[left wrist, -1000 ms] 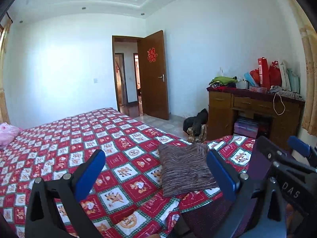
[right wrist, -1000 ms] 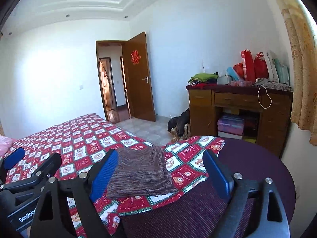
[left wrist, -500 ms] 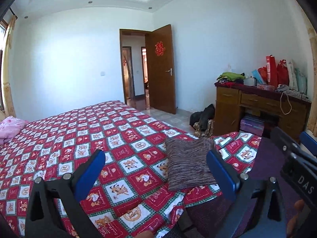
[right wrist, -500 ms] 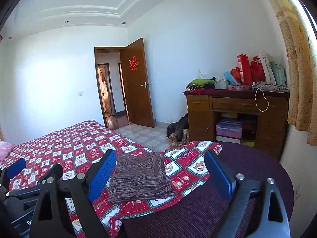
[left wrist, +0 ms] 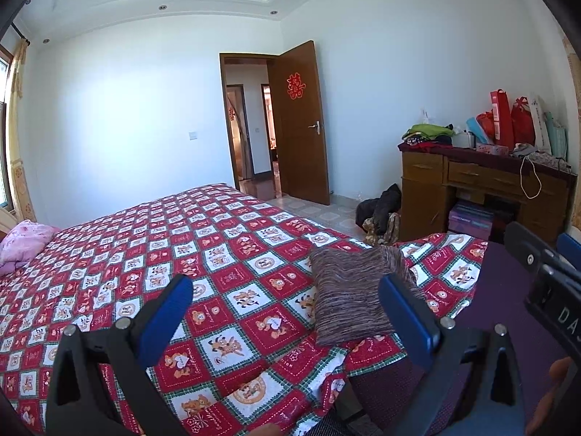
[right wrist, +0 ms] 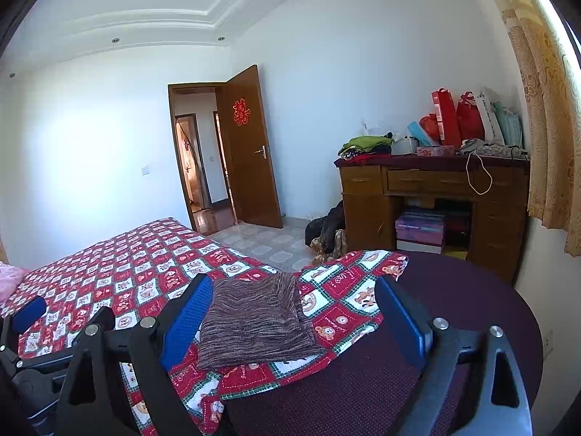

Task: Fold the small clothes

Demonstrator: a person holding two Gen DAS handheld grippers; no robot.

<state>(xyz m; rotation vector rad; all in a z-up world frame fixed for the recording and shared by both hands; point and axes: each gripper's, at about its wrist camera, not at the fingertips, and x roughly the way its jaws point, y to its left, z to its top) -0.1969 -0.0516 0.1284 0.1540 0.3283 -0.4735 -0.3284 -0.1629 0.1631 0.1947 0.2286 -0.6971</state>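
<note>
A folded brown striped knit garment (left wrist: 350, 296) lies flat on the red checked bedspread (left wrist: 218, 254) near the bed's corner; it also shows in the right wrist view (right wrist: 254, 321). My left gripper (left wrist: 287, 312) is open and empty, held above the bedspread to the left of the garment. My right gripper (right wrist: 294, 318) is open and empty, held back from and above the garment. The right gripper's body shows at the right edge of the left wrist view (left wrist: 544, 276). The left gripper shows at the lower left of the right wrist view (right wrist: 36, 330).
A dark purple rounded surface (right wrist: 454, 290) sits under the bedspread's corner. A wooden desk (right wrist: 435, 196) piled with clothes and red bags stands at the right wall. A pink pillow (left wrist: 25, 239) lies far left. An open door (left wrist: 301, 123) and tiled floor lie beyond.
Both grippers have risen and tilted up, so the garment sits lower and farther in both views. Both stay open. The garment has not moved.
</note>
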